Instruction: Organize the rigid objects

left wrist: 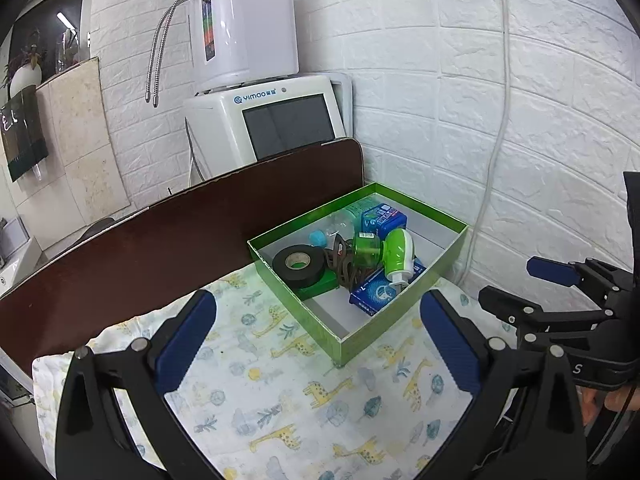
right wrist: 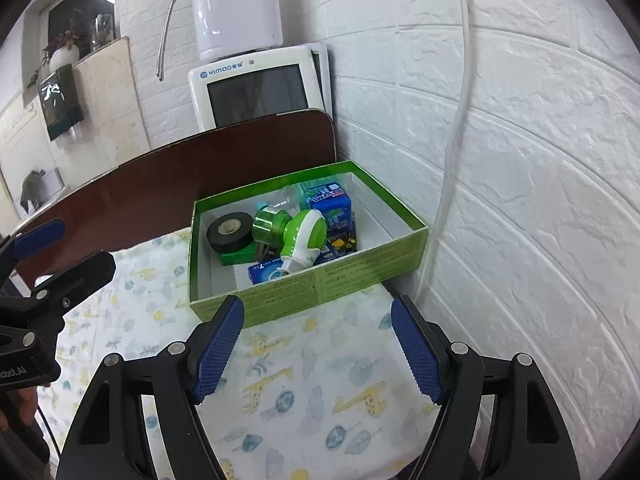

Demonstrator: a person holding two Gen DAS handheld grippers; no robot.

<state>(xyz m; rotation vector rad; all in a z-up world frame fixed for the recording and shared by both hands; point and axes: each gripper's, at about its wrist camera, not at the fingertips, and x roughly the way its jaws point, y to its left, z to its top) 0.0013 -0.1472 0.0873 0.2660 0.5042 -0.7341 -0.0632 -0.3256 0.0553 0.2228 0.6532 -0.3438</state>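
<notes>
Green cardboard makes the open box (left wrist: 404,320) that holds all the task's things, and we see it in the middle of both views, on a cloth (left wrist: 280,400) printed with giraffes. In the left wrist view, we go from left to right. At the lower left and lower middle our left gripper (left wrist: 318,344) has its jaws wide apart, with nothing between the blue pads, only the cloth under them. Inside the box, the black tape roll (left wrist: 298,266) lies at its left side on a flat green piece. Just beside it is a green and white plug-in device (left wrist: 394,254), which lies over a blue packet (left wrist: 376,292). Behind them stands a blue carton (left wrist: 382,218). At the right edge of this view our right gripper (right wrist: 318,348) appears; in its own view its jaws are apart and empty, just before the box's near wall.
</notes>
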